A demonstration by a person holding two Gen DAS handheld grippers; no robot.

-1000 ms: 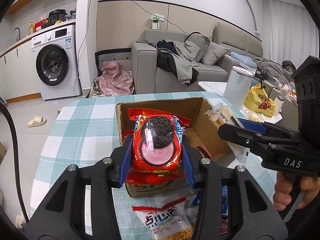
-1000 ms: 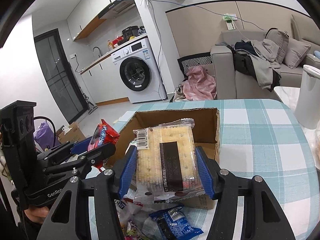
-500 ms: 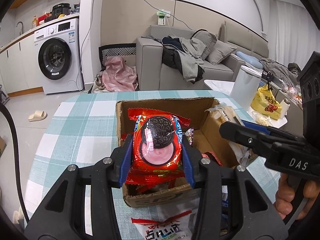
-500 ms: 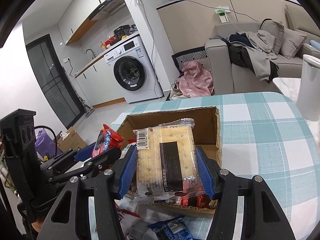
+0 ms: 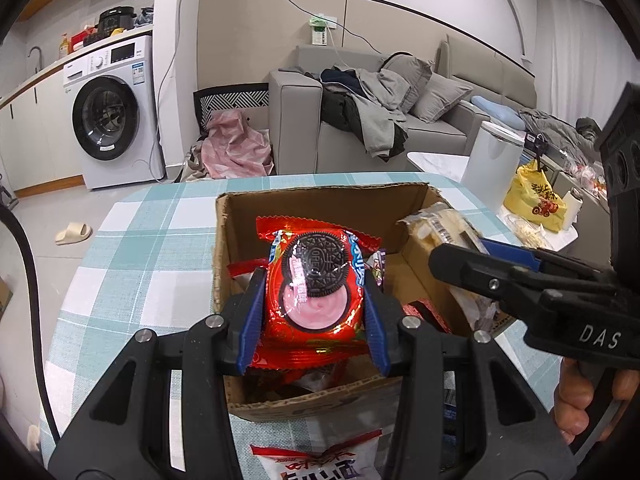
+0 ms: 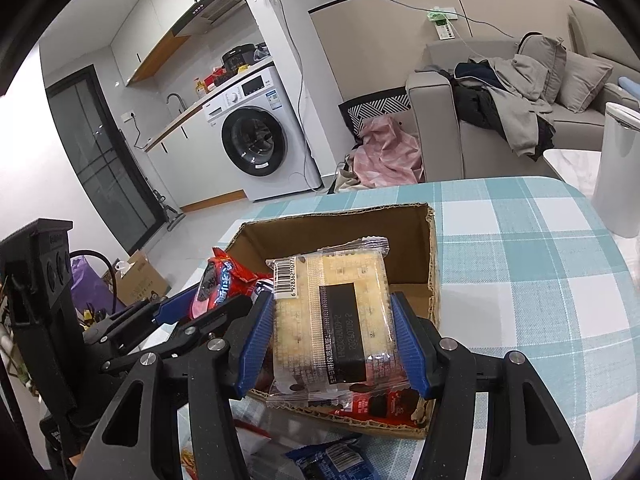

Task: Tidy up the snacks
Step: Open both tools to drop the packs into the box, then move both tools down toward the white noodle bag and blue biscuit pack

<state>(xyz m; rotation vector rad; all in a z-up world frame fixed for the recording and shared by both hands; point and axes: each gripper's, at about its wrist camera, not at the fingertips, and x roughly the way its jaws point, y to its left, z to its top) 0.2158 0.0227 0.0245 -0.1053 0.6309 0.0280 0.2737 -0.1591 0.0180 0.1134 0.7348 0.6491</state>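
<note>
My left gripper [image 5: 314,320] is shut on a red Oreo packet [image 5: 314,284], held over the open cardboard box [image 5: 304,400] on the checked table. My right gripper [image 6: 334,344] is shut on a clear packet of pale crackers [image 6: 332,320], also above the box [image 6: 416,236]. In the left wrist view the right gripper [image 5: 520,280] comes in from the right with the cracker packet [image 5: 436,224] over the box's right wall. The right wrist view shows the left gripper [image 6: 176,320] at the left with the Oreo packet [image 6: 218,280]. Several snack packets lie in the box bottom.
More snack packets lie on the checked tablecloth [image 5: 132,264] in front of the box, among them a white and red bag [image 5: 320,460] and a blue packet [image 6: 332,460]. A white bin [image 6: 620,168] stands beyond the table's right edge. A hand [image 5: 580,400] holds the right gripper's handle.
Both grippers have moved forward and a little down over the box with their packets. The box now sits lower and nearer in both views.
</note>
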